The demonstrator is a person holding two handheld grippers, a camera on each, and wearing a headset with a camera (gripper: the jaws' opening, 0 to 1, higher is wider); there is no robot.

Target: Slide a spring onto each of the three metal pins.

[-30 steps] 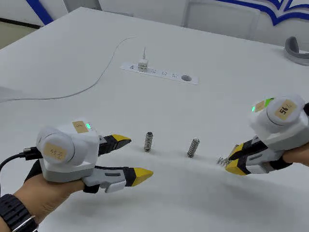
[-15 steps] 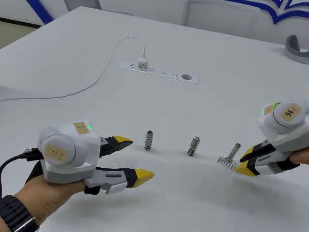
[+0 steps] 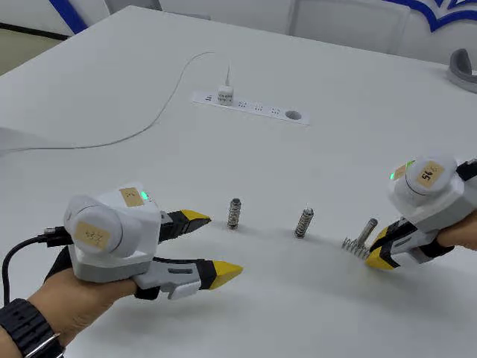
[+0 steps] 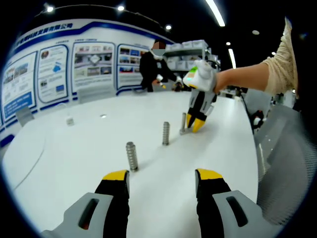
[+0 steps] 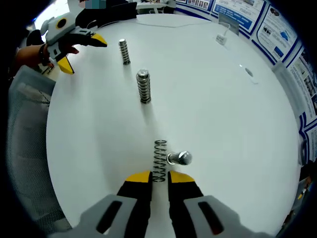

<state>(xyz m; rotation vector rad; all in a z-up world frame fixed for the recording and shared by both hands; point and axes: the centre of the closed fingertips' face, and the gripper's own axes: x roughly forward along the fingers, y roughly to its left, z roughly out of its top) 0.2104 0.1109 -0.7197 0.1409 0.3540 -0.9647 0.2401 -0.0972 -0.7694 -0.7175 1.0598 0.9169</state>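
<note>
My right gripper (image 5: 159,176) has its jaws drawn nearly together around the near end of the loose spring (image 5: 159,157); I read that as a pinch. The spring lies along the white table (image 5: 223,114), its long axis running straight ahead of the jaws. The bare pin (image 5: 179,158) stands upright just beside it, on the right in the right gripper view. So I judge the spring must be tipped upright and carried sideways over the pin's rounded, shiny head. It is thin open-coiled wire, likely to flex. The middle pin (image 3: 303,221) and the far pin (image 3: 235,212) already wear springs. My left gripper (image 3: 212,245) hangs spread and empty, well apart from the bare pin.
</note>
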